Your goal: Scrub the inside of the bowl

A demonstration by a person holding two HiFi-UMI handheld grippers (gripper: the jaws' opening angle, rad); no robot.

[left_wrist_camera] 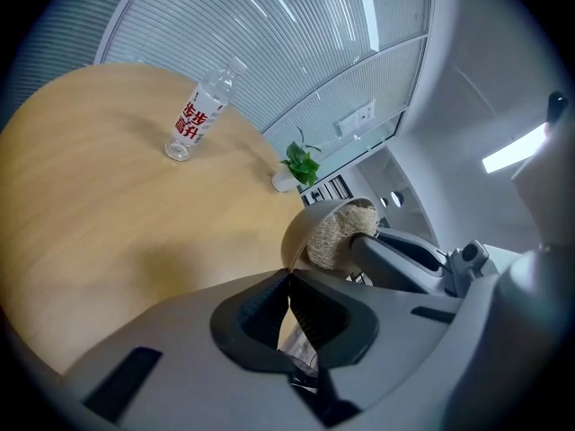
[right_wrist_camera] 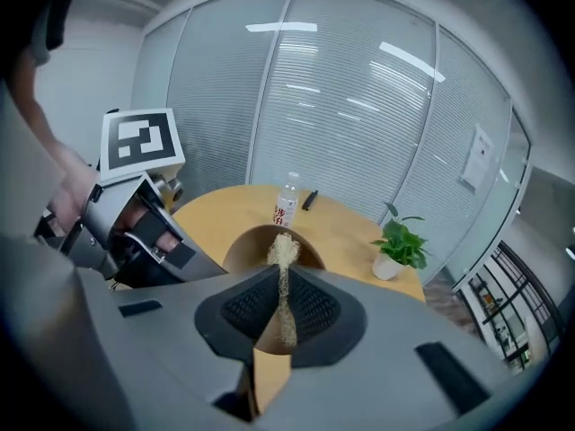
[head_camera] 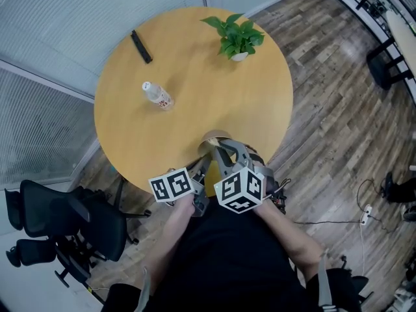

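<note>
A tan bowl (head_camera: 216, 137) is held tilted over the near edge of the round wooden table (head_camera: 188, 83). My left gripper (left_wrist_camera: 289, 281) is shut on the bowl's thin rim (left_wrist_camera: 305, 227), its marker cube (head_camera: 172, 186) toward me. My right gripper (right_wrist_camera: 283, 272) is shut on a straw-coloured loofah scrubber (right_wrist_camera: 284, 250), whose tip lies inside the bowl (right_wrist_camera: 256, 245). In the left gripper view the scrubber (left_wrist_camera: 346, 234) fills the bowl's hollow, with the right gripper's fingers (left_wrist_camera: 395, 259) behind it. The left gripper (right_wrist_camera: 135, 227) shows at the left of the right gripper view.
A water bottle (head_camera: 158, 96) lies on the table's left part, a black bar-shaped object (head_camera: 141, 46) further back and a small potted plant (head_camera: 235, 38) at the far right. A black office chair (head_camera: 65, 220) stands left of me. Cables (head_camera: 364, 210) lie on the floor.
</note>
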